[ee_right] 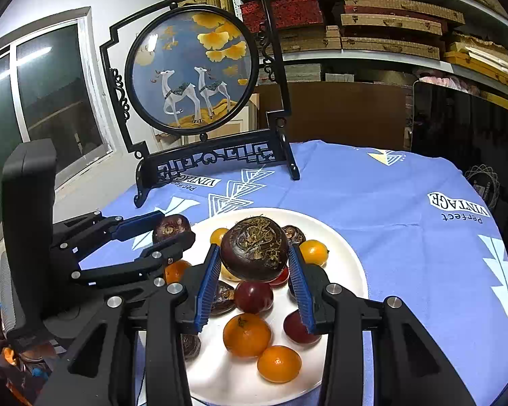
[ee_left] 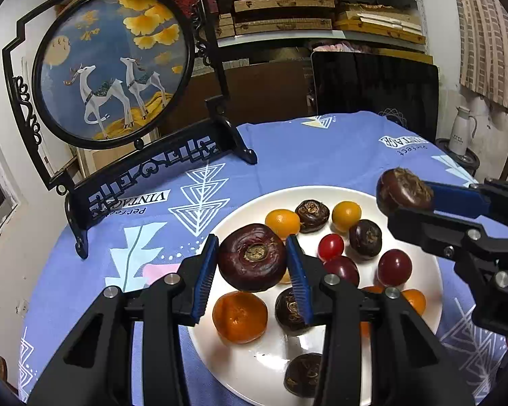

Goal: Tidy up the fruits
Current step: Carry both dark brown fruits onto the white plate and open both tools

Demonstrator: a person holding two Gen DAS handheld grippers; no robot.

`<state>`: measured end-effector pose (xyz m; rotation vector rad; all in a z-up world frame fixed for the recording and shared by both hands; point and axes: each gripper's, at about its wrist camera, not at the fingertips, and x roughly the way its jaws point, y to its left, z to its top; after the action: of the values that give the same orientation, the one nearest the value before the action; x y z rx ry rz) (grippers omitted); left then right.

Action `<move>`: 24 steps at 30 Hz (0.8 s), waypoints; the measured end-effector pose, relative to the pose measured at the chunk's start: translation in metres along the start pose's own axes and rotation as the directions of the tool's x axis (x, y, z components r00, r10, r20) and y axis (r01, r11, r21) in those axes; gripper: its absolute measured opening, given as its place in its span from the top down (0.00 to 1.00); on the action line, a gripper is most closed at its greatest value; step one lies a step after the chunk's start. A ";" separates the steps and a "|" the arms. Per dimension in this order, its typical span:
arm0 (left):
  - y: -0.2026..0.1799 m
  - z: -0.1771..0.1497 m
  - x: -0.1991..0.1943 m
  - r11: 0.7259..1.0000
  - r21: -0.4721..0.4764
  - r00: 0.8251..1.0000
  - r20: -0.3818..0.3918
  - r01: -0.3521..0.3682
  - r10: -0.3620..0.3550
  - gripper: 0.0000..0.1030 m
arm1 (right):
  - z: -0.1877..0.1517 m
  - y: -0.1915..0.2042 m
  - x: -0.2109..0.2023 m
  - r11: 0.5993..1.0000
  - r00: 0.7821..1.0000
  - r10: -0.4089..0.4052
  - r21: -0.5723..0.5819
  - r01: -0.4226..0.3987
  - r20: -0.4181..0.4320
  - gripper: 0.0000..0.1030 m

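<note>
A white plate (ee_left: 423,291) (ee_right: 352,270) on the blue tablecloth holds several water chestnuts, orange kumquats and dark red cherry tomatoes. My left gripper (ee_left: 252,258) is shut on a dark water chestnut (ee_left: 252,257) and holds it above the plate's left side; it also shows in the right wrist view (ee_right: 171,228). My right gripper (ee_right: 254,253) is shut on another water chestnut (ee_right: 254,248), held above the plate's middle; it shows in the left wrist view (ee_left: 403,191) at the right.
A black-framed round deer screen (ee_left: 115,64) (ee_right: 191,67) stands on the table behind the plate. A dark chair back (ee_left: 376,88) is at the far edge. A white jug (ee_left: 462,130) stands on a side stand at the right. Shelves with boxes line the wall.
</note>
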<state>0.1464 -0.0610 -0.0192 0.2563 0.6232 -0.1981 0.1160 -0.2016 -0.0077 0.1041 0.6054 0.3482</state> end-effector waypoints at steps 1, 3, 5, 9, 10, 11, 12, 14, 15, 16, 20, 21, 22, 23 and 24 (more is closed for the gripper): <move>-0.001 0.000 0.000 1.000 0.002 1.000 0.000 -0.002 0.002 0.61 | 0.000 -0.001 0.001 1.000 1.000 -0.001 0.002 0.001 -0.002 0.60; -0.001 -0.001 0.001 1.000 0.006 1.000 -0.002 -0.006 0.006 0.61 | -0.002 -0.002 0.003 1.000 1.000 -0.003 0.007 0.003 -0.007 0.60; -0.002 -0.001 0.003 1.000 0.009 1.000 -0.008 -0.008 0.008 0.61 | -0.002 -0.002 0.006 1.000 1.000 -0.011 0.004 0.011 -0.012 0.60; -0.003 -0.003 0.007 1.000 0.017 1.000 -0.017 -0.018 0.018 0.61 | -0.004 -0.002 0.014 1.000 1.000 -0.021 0.009 0.021 -0.024 0.60; -0.003 -0.003 0.007 1.000 0.018 1.000 -0.018 -0.019 0.020 0.61 | -0.004 -0.003 0.015 1.000 0.999 -0.024 0.010 0.024 -0.025 0.60; -0.003 -0.003 0.008 1.000 0.018 1.000 -0.018 -0.020 0.021 0.61 | -0.004 -0.003 0.016 1.000 0.999 -0.026 0.011 0.027 -0.026 0.60; -0.004 -0.003 0.008 1.000 0.020 1.000 -0.018 -0.021 0.022 0.61 | -0.005 -0.004 0.016 0.999 0.999 -0.028 0.015 0.028 -0.027 0.60; -0.004 -0.003 0.007 1.000 0.022 1.000 -0.016 -0.022 0.022 0.61 | -0.005 -0.005 0.016 0.999 0.999 -0.030 0.018 0.030 -0.027 0.60; -0.004 -0.003 0.007 1.000 0.022 1.000 -0.014 -0.021 0.021 0.61 | -0.004 -0.006 0.016 0.999 0.999 -0.031 0.020 0.031 -0.022 0.60; -0.004 -0.003 0.006 1.000 0.023 1.000 -0.012 -0.021 0.021 0.61 | -0.004 -0.006 0.016 0.999 0.999 -0.031 0.022 0.032 -0.019 0.60; -0.004 -0.003 0.007 0.999 0.025 0.999 -0.012 -0.029 0.029 0.61 | -0.004 -0.005 0.016 0.999 0.999 -0.033 0.024 0.033 -0.015 0.60; -0.004 -0.003 0.008 0.999 0.025 0.999 -0.014 -0.029 0.030 0.61 | -0.004 -0.005 0.018 0.999 0.999 -0.032 0.025 0.032 -0.018 0.60; -0.004 -0.003 0.008 0.999 0.026 0.999 -0.014 -0.031 0.031 0.61 | -0.004 -0.005 0.019 0.999 0.999 -0.033 0.026 0.033 -0.018 0.60; -0.005 -0.004 0.009 0.999 0.028 0.999 -0.016 -0.032 0.032 0.61 | -0.005 -0.005 0.021 0.999 0.999 -0.040 0.028 0.041 -0.016 0.59; -0.005 -0.004 0.010 0.999 0.029 0.999 -0.020 -0.033 0.033 0.61 | -0.005 -0.005 0.023 0.998 0.999 -0.049 0.027 0.049 -0.016 0.59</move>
<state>0.1504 -0.0659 -0.0290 0.2968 0.6360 -0.1729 0.1324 -0.1977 -0.0250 0.1125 0.6264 0.2935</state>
